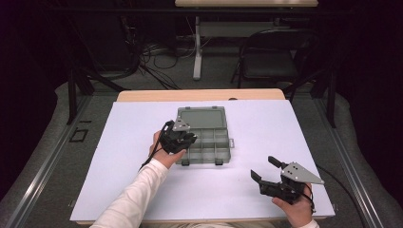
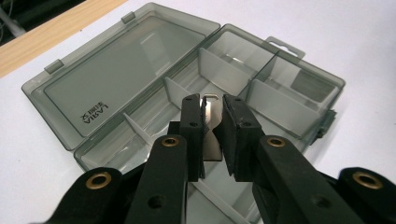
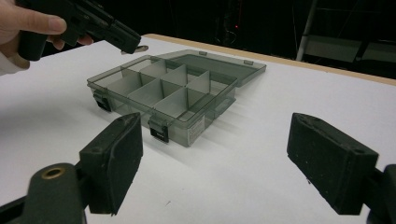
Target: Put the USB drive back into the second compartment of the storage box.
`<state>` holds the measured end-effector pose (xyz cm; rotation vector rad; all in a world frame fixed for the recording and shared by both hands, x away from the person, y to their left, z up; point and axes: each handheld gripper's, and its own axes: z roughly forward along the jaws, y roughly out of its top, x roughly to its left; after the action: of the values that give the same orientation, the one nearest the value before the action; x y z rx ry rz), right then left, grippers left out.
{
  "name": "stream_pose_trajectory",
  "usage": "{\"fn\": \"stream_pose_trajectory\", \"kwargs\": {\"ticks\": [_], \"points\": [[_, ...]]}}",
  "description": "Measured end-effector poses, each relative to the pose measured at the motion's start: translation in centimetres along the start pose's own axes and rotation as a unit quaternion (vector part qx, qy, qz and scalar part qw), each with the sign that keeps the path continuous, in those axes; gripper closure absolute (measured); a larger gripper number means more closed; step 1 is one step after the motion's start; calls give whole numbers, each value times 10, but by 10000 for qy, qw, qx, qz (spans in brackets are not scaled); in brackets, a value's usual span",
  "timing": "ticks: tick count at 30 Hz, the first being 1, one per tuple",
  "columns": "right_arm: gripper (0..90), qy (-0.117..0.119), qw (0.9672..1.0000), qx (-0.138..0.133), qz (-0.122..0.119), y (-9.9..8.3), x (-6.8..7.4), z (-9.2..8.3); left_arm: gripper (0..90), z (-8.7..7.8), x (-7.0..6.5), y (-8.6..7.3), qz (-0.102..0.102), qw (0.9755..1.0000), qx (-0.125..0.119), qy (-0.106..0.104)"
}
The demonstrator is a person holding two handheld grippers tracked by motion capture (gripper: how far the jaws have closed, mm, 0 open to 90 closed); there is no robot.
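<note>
Jaws of the left gripper [image 2: 212, 135] are pinching one thin, shiny metal piece [image 2: 210, 122], flat with a small slot at its tip, and holding it above the smoky translucent plastic organizer box [image 1: 209, 142]. The box is lying open on the smooth white sheet [image 1: 133, 142], its flat lid [image 2: 121, 74] folded back and two black latches facing the person. The right gripper [image 1: 266, 175] is resting near the table's front edge, its matte black jaws spread wide around nothing, with bare sheet lying between it and the box.
</note>
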<state>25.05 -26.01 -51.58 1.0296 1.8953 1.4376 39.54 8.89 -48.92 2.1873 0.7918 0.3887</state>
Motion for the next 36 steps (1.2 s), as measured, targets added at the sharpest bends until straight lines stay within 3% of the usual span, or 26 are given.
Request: {"fn": "stream_pose_trajectory", "kwargs": {"ticks": [12,36], "points": [[183,-6,10000,-18,11,0,-1,0,789,15,7,-1,-87,10000,34,32],[184,7,10000,2,-7,0,-1,1,789,37,13,-5,-60,9997,179,156]]}}
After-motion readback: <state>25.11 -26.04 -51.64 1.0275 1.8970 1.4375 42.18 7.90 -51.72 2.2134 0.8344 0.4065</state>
